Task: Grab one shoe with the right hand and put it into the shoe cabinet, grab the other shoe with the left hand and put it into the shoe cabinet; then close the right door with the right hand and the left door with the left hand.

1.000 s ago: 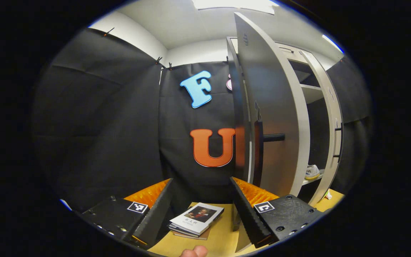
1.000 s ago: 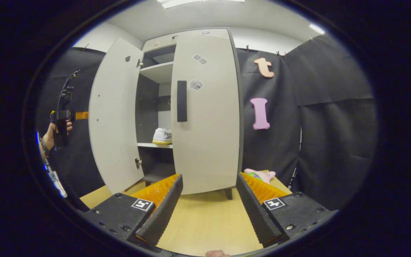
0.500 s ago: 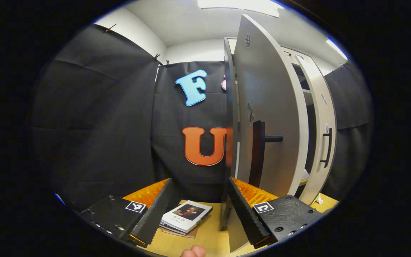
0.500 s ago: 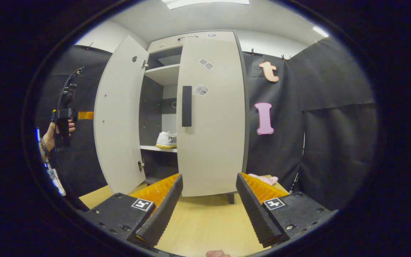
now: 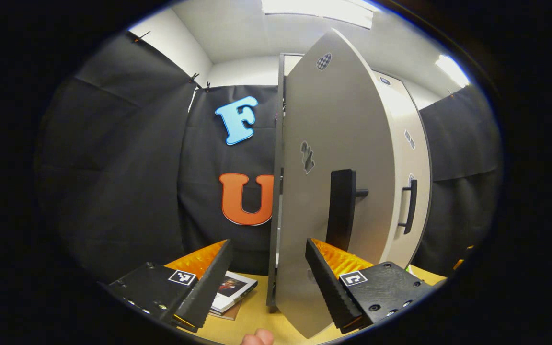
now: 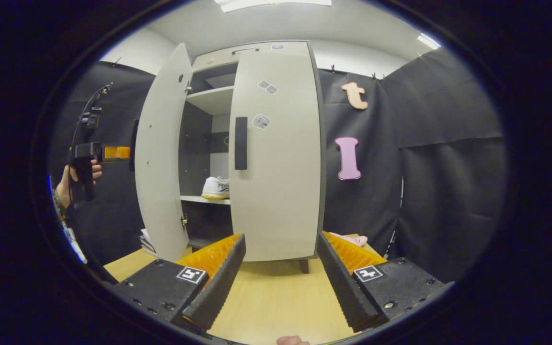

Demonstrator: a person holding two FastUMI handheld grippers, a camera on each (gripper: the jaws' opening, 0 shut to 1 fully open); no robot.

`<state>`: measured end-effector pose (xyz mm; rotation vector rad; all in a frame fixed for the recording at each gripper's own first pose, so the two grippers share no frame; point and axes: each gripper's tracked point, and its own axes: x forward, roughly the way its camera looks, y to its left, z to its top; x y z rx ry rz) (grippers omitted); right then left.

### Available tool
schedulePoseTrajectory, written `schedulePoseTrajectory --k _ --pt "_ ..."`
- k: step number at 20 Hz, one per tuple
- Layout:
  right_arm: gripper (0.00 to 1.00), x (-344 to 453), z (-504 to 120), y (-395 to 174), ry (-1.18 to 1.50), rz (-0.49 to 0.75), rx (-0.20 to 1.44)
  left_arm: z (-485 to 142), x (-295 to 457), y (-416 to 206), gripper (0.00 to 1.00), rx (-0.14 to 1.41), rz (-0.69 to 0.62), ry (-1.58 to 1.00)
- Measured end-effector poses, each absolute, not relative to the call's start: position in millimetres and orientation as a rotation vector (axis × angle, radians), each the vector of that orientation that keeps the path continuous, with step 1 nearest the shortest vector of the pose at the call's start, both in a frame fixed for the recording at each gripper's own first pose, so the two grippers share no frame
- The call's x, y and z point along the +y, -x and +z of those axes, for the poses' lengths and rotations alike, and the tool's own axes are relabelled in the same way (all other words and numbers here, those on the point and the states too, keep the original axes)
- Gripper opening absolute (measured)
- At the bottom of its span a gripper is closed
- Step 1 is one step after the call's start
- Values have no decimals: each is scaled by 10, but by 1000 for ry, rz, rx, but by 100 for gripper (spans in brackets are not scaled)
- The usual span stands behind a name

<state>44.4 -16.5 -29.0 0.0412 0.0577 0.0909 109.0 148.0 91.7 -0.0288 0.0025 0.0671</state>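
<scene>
While left claw [image 5: 269, 280] gapes wide, left door [image 5: 333, 191] between fingers

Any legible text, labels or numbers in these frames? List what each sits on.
Nothing reads clearly.
Side of the white shoe on the shelf: dark lettering, too blurred to read.
Cover of the book on the table: print too small to read.
Right door, grey sticker: no readable words.
Left door, dark sticker: no readable words.

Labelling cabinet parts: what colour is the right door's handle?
Black, a vertical bar handle on the light grey right door; clearest in the right gripper view.
</scene>
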Motion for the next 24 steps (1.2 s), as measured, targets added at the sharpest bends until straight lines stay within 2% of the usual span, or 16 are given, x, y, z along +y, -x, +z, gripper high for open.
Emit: schedulePoseTrajectory --k 3,4,5,7,8,9,15,19,20,21,22,24 --pt "98 -250 -297 -436 -46 72 58 929 1283 -1184 93 -2 30 44" --pt "93 -285 -303 -443 -50 64 57 913 1189 -1209 93 -4 12 46" --pt "98 -318 -316 -436 -52 57 60 908 1077 -1273 93 -6 -2 46" --pt "98 -389 -338 -428 -62 41 64 889 885 -1391 94 -14 -33 51" --pt "93 -415 -354 -421 -68 34 65 873 779 -1465 95 -14 -45 58" --pt "98 -437 -371 -411 -72 27 67 859 726 -1523 95 -16 -44 62" --pt "98 -584 -470 -337 -81 -9 70 829 521 -1615 94 -22 -47 67" --pt "98 -625 -535 -338 -86 -18 80 758 322 -1364 95 0 -98 70" --pt "93 -620 -535 -338 -86 -18 81 745 282 -1284 95 0 -107 59" --pt "93 -615 -535 -338 -86 -16 80 710 260 -1208 95 0 -111 44" --pt "98 -599 -530 -337 -87 -12 78 673 232 -1116 95 1 -113 28" --pt "98 -570 -509 -321 -89 -5 71 593 130 -905 95 4 -115 21"
